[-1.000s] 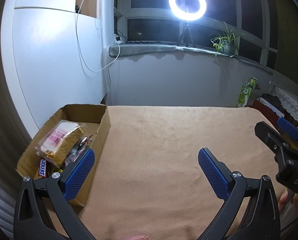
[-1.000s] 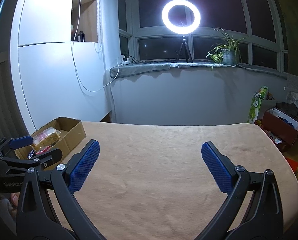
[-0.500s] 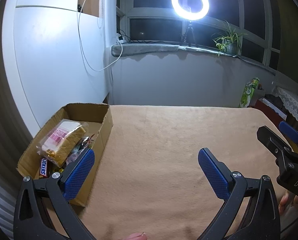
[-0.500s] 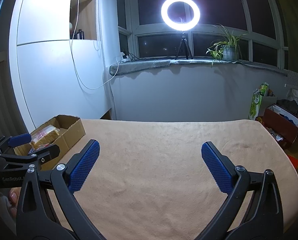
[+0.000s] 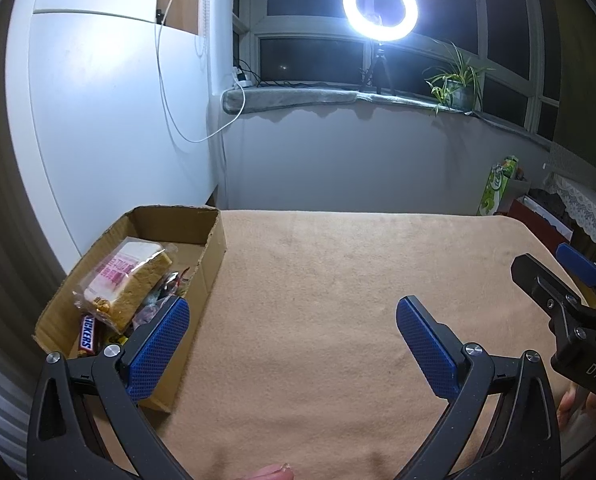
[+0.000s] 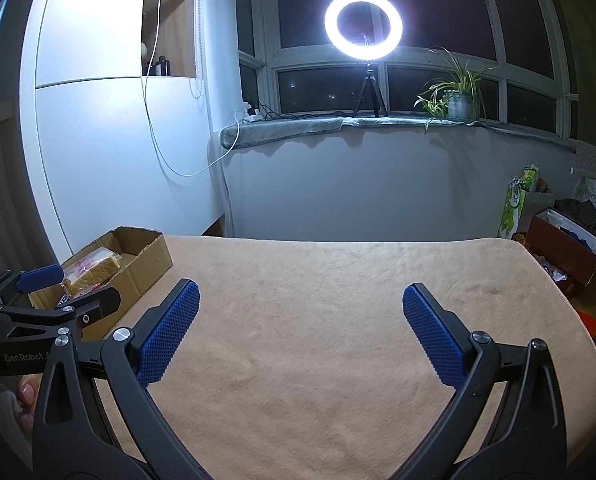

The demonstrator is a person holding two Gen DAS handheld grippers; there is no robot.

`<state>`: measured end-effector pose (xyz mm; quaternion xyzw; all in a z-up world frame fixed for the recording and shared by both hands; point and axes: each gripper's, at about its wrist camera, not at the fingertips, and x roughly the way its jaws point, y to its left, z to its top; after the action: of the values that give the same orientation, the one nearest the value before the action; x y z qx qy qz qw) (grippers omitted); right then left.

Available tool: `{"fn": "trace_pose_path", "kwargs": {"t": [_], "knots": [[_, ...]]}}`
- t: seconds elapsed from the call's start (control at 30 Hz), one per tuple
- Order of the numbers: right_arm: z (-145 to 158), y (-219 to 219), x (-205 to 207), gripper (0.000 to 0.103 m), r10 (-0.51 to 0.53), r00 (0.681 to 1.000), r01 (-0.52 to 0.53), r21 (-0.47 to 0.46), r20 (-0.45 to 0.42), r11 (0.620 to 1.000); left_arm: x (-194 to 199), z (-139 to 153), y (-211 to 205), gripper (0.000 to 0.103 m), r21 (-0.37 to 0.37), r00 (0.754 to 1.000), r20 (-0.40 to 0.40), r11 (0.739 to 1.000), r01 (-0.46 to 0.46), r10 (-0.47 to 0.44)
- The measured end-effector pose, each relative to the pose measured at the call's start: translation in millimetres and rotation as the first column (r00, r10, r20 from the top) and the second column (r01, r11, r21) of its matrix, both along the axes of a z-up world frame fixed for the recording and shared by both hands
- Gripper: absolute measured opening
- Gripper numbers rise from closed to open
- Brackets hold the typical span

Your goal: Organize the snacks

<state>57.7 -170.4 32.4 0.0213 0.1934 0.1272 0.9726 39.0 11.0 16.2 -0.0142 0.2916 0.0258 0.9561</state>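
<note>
An open cardboard box sits at the table's left edge. Inside lie a wrapped sponge cake, a Snickers bar and other small wrapped snacks. My left gripper hovers open just right of the box, nothing between its blue pads. My right gripper hangs open over the middle of the tan cloth, also holding nothing. Each gripper shows at the edge of the other's view.
Beyond the table's far edge stand a white wall and a windowsill with a ring light and a potted plant. To the right, off the table, are a green carton and a red box.
Both views have tilted slightly downward and the ring light sits a little lower and more central. The grippers stay open and nothing on the table has moved.
</note>
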Motion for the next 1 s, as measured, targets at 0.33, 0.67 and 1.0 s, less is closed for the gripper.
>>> {"fn": "trace_pose_path", "kwargs": {"t": [0.33,0.67,1.0], "knots": [[-1.5,3.2,-1.3,0.103,0.006,1.0,-0.006,-0.009,-0.002,1.0,-1.2,0.2,0.1,0.103,0.015,1.0,0.008,1.0,-0.001,0.001],[-3.2,2.6,-0.9,0.103,0.003,1.0,-0.003,-0.012,-0.008,1.0,-1.5,1.4,1.6,0.103,0.014,1.0,0.009,1.0,-0.006,0.006],[-2.8,4.8,-0.6,0.103,0.007,1.0,-0.007,-0.015,-0.009,1.0,-4.3,6.0,6.1,0.103,0.01,1.0,0.029,1.0,-0.008,0.008]]}}
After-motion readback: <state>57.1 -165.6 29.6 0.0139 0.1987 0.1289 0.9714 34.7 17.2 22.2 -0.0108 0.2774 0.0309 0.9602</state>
